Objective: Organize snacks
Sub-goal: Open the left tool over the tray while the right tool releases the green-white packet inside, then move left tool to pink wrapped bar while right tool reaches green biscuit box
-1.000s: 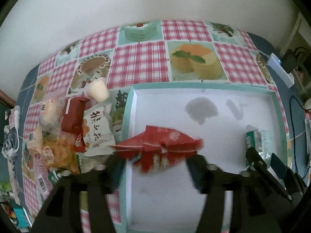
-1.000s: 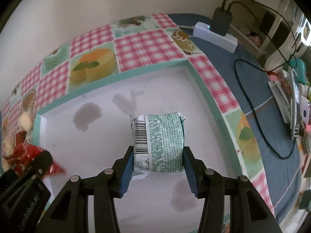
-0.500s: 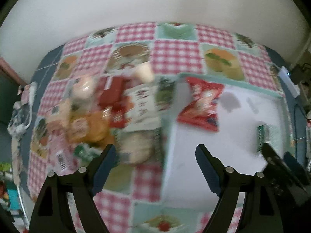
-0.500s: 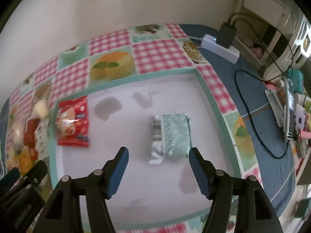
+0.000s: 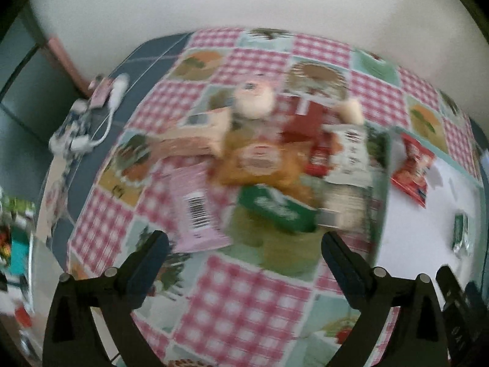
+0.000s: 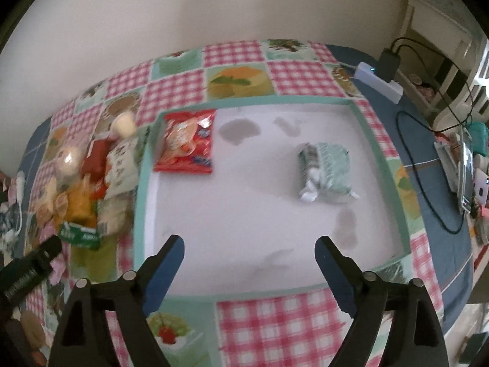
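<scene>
Snacks [image 5: 269, 159] fill the middle of the left wrist view, a loose heap on the checked cloth just above the left gripper [image 5: 244, 246], whose jaws gape wide and empty; a green packet [image 5: 276, 209] lies nearest, slanting down to the right.

From the right wrist, the right gripper [image 6: 249, 249], also wide and empty, hangs over the tray [image 6: 379, 153], the heap far left, so the left hand looks nearer.

A home is being shown here: a table is being covered by a checked tablecloth [image 6: 275, 321] with cake prints, and a power strip [image 6: 379, 82] with cables is being kept alongside.
</scene>
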The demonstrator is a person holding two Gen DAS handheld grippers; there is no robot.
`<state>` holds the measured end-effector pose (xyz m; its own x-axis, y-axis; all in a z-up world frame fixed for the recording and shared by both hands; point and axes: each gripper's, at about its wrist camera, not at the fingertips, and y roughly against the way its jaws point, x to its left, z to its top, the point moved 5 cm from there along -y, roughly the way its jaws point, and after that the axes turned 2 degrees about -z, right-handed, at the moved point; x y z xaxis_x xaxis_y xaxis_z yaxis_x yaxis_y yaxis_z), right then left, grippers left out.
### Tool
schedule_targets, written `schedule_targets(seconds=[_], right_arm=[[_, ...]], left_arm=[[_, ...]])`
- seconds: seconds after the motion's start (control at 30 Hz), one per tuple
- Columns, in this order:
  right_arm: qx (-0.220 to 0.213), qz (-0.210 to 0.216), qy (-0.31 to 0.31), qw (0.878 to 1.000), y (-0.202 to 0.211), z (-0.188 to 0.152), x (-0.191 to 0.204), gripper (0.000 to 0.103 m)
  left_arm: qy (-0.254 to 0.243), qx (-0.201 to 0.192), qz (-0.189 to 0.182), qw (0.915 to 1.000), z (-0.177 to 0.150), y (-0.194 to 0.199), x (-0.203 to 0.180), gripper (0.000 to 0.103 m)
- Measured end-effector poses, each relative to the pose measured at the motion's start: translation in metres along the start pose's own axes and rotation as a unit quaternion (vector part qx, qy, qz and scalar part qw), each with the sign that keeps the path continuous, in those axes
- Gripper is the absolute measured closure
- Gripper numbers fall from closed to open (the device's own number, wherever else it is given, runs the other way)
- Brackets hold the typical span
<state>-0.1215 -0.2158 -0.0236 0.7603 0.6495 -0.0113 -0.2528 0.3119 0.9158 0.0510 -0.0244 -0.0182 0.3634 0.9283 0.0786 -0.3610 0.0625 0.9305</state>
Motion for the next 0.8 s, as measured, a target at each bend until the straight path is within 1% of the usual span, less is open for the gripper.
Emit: schedule_targets(seconds=[0.1, 0.13, 0.2, 0.23, 0.3, 0.4, 0.5, 0.7, 0.8], right_arm=[[0.005, 0.014, 0.003, 1.000, 0.001, -0.007, 0.014, 0.013], [0.006, 0.019, 0.006, 1.000, 0.001, -0.008, 0.019, 0.012], [0.006, 0.024, 0.015, 1.000, 0.001, -0.011, 0.029, 0.001], [0.005, 0.026, 0.021, 0.999, 0.001, -0.013, 0.035, 0.000], [0.004, 0.029, 0.032, 0.999, 0.001, -0.014, 0.046, 0.000], [0.008, 0.036, 0.045, 0.998, -0.002, -0.016, 0.066, 0.000], [0.010, 0.045, 0.058, 0.997, -0.006, -0.016, 0.087, 0.000], [0.002, 0.064, 0.102, 0.993, -0.012, -0.015, 0.137, 0.000], [-0.002, 0.071, 0.123, 0.990, -0.015, -0.015, 0.160, 0.000]], left_arm=[[0.032, 0.006, 0.002, 0.9995, -0.001, -0.005, 0.027, 0.003], [0.041, 0.009, 0.003, 0.9991, -0.001, -0.006, 0.033, 0.003], [0.067, 0.017, 0.004, 0.9976, -0.001, -0.010, 0.049, 0.003], [0.082, 0.020, 0.004, 0.9964, 0.000, -0.012, 0.058, 0.003], [0.117, 0.024, 0.007, 0.9929, 0.003, -0.016, 0.077, 0.003], [0.154, 0.025, 0.009, 0.9877, 0.006, -0.019, 0.100, 0.003], [0.190, 0.036, 0.012, 0.9811, 0.005, -0.027, 0.121, 0.003], [0.227, 0.061, 0.016, 0.9718, -0.003, -0.049, 0.140, 0.003], [0.234, 0.073, 0.011, 0.9695, -0.003, -0.060, 0.141, 0.003]])
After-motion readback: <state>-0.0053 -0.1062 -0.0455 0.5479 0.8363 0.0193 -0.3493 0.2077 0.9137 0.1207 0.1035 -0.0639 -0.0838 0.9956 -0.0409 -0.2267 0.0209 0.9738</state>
